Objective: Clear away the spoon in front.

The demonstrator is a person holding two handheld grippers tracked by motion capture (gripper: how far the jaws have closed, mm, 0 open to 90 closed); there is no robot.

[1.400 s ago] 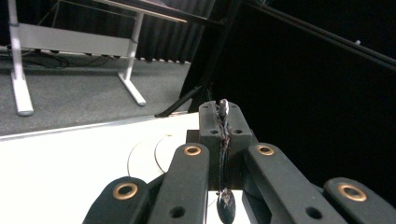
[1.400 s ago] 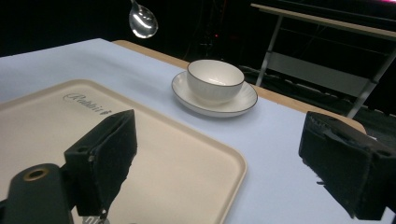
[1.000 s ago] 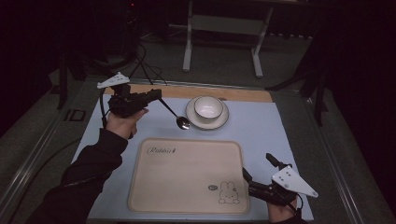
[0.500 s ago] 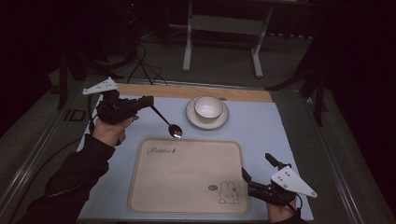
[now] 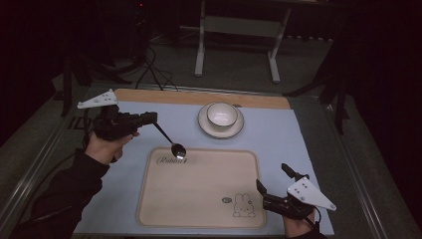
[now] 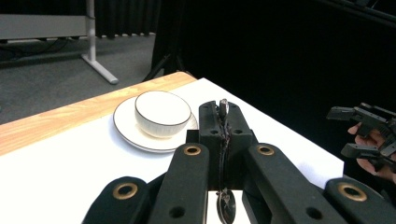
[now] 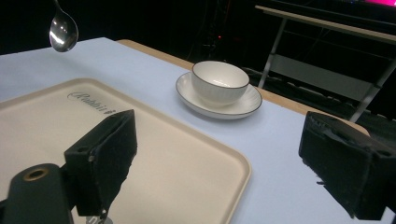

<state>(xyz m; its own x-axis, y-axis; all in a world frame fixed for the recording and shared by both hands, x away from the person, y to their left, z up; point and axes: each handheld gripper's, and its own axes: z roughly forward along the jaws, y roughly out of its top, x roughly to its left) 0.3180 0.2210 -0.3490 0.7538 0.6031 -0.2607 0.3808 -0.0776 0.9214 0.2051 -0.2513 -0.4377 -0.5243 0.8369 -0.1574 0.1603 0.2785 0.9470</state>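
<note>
My left gripper (image 5: 149,118) is shut on the handle of a metal spoon (image 5: 177,149), held over the mat left of the bowl. The spoon slants down to the right, its scoop just over the far left edge of the beige tray (image 5: 199,199). In the left gripper view the jaws pinch the spoon's handle (image 6: 223,106). A white bowl (image 5: 221,114) sits on a white saucer (image 5: 234,130) beyond the tray. My right gripper (image 5: 272,177) stands open by the tray's near right corner, nothing between its pads (image 7: 107,149). The spoon (image 7: 63,30) hangs at the upper left of the right gripper view.
A pale blue mat (image 5: 298,149) covers the table, with a wooden strip (image 5: 174,97) along its far edge. Beyond the table a white-legged stand (image 5: 201,55) and cables (image 5: 154,74) rest on the grey floor. The tray bears a small rabbit drawing (image 5: 242,205).
My left gripper has carried the spoon left and nearer, away from the bowl and saucer to the tray's far left edge. The right gripper has kept still.
</note>
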